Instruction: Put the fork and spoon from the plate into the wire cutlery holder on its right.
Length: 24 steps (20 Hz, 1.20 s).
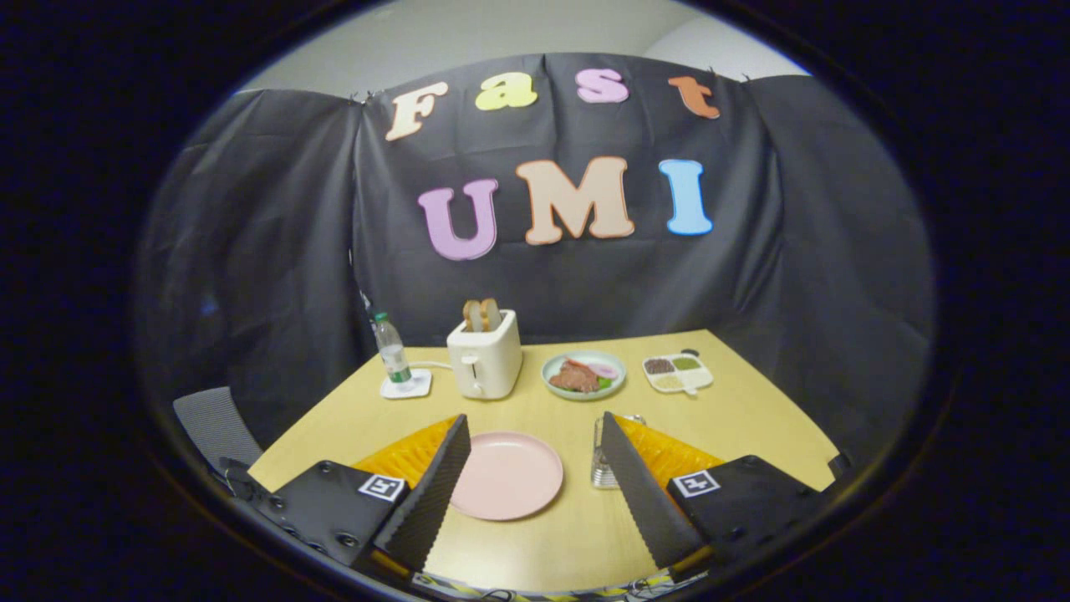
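The gripper hangs above the near edge of the table with its fingers spread wide and holding nothing, and the pink plate lies between them, its top bare as far as can be seen. Just beside the plate on its right, partly hidden behind the right finger, stands the wire cutlery holder, and what it holds is too blurred to make out. Along the far edge stand a water bottle on a coaster, a toaster with bread, a bowl of food and a divided tray.
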### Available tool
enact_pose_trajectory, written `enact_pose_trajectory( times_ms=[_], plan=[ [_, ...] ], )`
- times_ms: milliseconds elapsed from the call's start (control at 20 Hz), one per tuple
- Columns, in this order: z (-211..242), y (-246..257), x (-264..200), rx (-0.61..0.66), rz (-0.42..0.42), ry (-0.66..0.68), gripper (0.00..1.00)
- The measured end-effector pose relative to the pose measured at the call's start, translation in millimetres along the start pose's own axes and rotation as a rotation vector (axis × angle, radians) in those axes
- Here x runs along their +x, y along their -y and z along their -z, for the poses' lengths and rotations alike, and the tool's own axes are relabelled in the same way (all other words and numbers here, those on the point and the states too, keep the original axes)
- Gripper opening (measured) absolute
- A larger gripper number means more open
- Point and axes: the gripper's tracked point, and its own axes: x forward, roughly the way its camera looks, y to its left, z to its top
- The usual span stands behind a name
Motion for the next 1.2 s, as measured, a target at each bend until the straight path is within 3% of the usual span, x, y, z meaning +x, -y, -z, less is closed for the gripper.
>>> enact_pose_trajectory(
  times_ms=[500, 800, 1200],
  plan=[
    [-44, -15, -28, -0.006, 0.041, 0.168, 0.99],
    [-56, 17, -36, 0.052, 0.112, 0.220, 0.99],
    [-62, 85, -36, 0.104, 0.145, 0.245, 0.99]
  ],
)
